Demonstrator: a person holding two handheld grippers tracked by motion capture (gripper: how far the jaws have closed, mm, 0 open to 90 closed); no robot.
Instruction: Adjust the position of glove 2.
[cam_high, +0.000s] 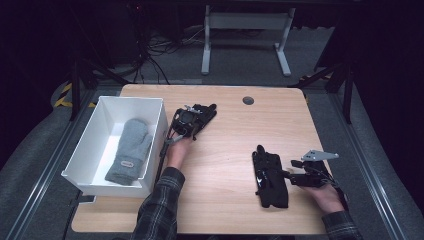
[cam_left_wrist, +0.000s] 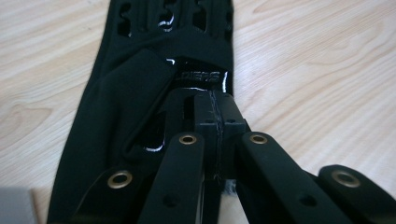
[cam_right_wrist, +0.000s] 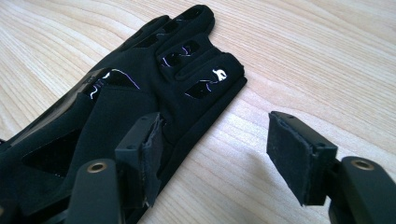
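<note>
Wooden table (cam_high: 230, 150), white box (cam_high: 155, 140) at left with grey mitten (cam_high: 131, 150) inside. Left gripper (cam_high: 197, 120) shut on black glove (cam_left_wrist: 154, 74), fingers pointing far away. Right gripper (cam_right_wrist: 215, 158) wide open beside second glove (cam_right_wrist: 154, 93), lying long-ways, fingers away. Best to lift gently, keeping hold tight.

A mitten (cam_high: 129, 151) lies in the box (cam_high: 159, 131) left of 2 gloves (cam_high: 270, 176) on the table (cam_high: 225, 150).
</note>
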